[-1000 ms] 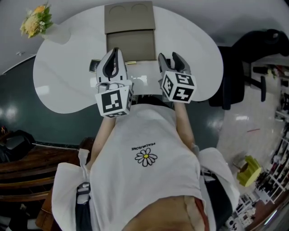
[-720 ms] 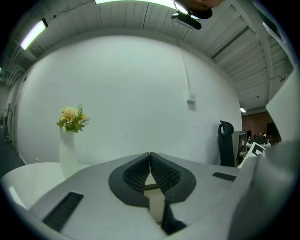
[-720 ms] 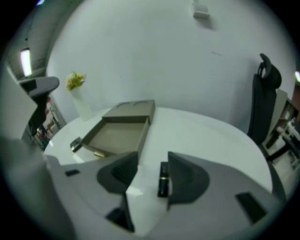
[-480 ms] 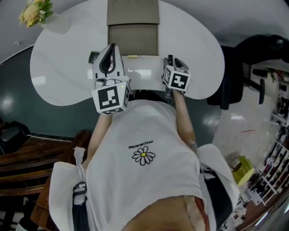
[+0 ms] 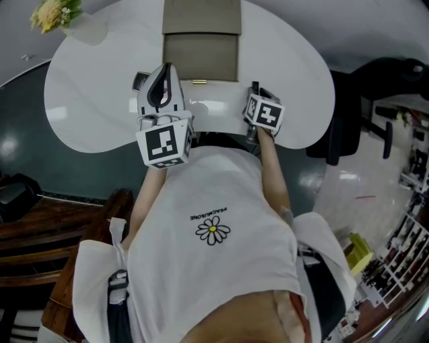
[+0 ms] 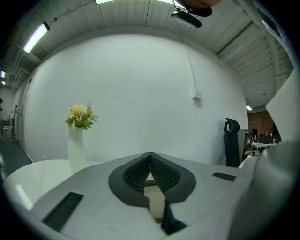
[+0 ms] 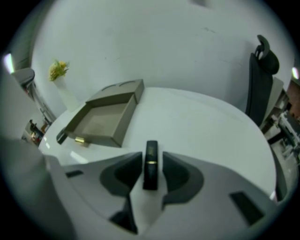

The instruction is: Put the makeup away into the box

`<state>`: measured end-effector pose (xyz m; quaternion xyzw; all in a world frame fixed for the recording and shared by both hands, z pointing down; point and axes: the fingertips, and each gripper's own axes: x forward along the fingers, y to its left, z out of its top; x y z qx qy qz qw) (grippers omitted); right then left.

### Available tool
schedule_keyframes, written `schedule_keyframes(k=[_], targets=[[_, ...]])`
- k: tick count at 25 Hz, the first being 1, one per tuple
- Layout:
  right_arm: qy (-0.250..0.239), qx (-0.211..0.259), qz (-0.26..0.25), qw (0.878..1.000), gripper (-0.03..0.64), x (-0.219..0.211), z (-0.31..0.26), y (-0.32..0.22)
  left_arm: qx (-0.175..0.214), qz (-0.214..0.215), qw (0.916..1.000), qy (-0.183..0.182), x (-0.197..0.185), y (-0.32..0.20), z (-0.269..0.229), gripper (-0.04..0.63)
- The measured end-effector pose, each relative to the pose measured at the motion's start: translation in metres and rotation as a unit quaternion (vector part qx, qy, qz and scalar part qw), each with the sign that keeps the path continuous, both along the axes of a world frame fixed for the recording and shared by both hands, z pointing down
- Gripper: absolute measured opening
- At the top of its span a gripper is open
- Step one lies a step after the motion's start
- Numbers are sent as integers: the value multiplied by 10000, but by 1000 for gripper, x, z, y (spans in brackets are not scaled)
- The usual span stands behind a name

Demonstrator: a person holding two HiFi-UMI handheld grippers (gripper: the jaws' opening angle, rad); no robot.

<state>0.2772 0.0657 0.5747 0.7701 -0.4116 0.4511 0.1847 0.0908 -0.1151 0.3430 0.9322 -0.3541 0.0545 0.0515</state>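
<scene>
A black lipstick tube point(image 7: 150, 164) with a gold band lies on the white table point(image 7: 201, 126), between the jaws of my right gripper point(image 7: 151, 171). The jaws have just been closing around it, and a thin gap shows beside the tube. In the head view the right gripper point(image 5: 254, 91) points steeply down at the table's near edge and hides the tube. The open beige box point(image 5: 201, 57) stands empty at the table's middle. My left gripper point(image 5: 166, 69) hovers left of it, shut with nothing in it point(image 6: 150, 157).
A small gold item point(image 5: 199, 82) lies at the box's front edge and a black compact point(image 5: 139, 82) lies left of it. The box lid point(image 5: 201, 17) lies behind the box. A vase of flowers point(image 5: 53, 12) stands far left. A black office chair point(image 5: 375, 87) is right of the table.
My right gripper has sunk from above the table to its surface and tipped downward. Its jaws now flank the lipstick. The left gripper has barely moved.
</scene>
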Motion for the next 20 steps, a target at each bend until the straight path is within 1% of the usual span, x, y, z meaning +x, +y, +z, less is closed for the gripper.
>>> schedule_keyframes(k=[2,4,14,20], targets=[[-34,-33,55,10000,147,0,2,2,0,-14,10000,-1,0,-1,1,25],[-45,-56,85,9999,118,1,4,4,-18,-37,10000,7,0,-1,2,25],[-80,-71,53,9999,117,0,4,3,-87,-87,9999,45,-2,-4,4,25],[-121,18,158,9998,114,2,2,3,-90,-91,9999,40,-3,-4,4,25]])
